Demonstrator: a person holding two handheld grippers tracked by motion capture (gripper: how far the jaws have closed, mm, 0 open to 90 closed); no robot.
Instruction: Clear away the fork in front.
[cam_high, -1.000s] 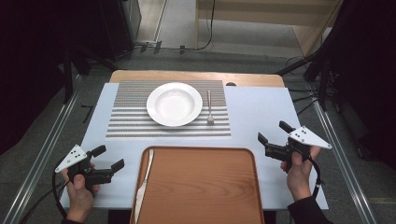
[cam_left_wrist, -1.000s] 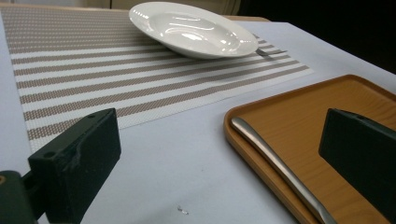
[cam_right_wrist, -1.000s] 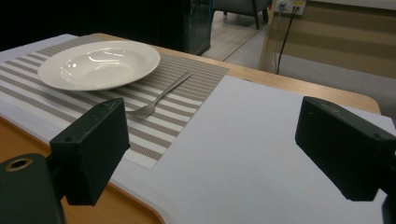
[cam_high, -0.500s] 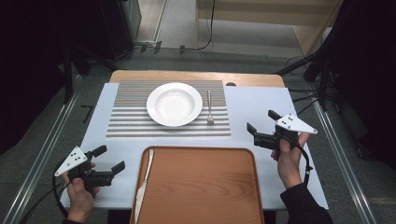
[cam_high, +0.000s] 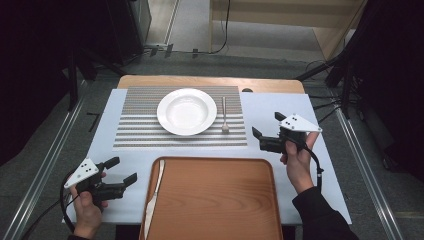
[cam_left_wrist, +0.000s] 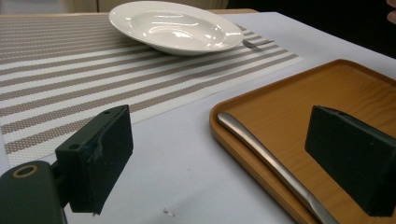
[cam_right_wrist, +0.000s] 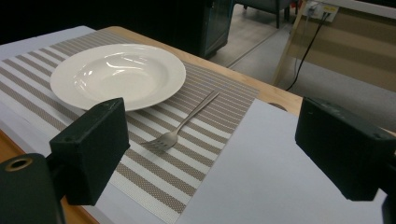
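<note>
High view shows our right gripper (cam_high: 264, 136), jaws apart and empty, nearing the fork (cam_high: 225, 115) beside the plate (cam_high: 187, 111) on the placemat (cam_high: 135, 125); we should straddle the handle squarely before closing.

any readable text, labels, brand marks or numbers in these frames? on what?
None readable. The plate, fork, knife, tray, striped placemat and both grippers' black fingers carry no visible lettering, labels or numbers in the high view or the two gripper views.
</note>
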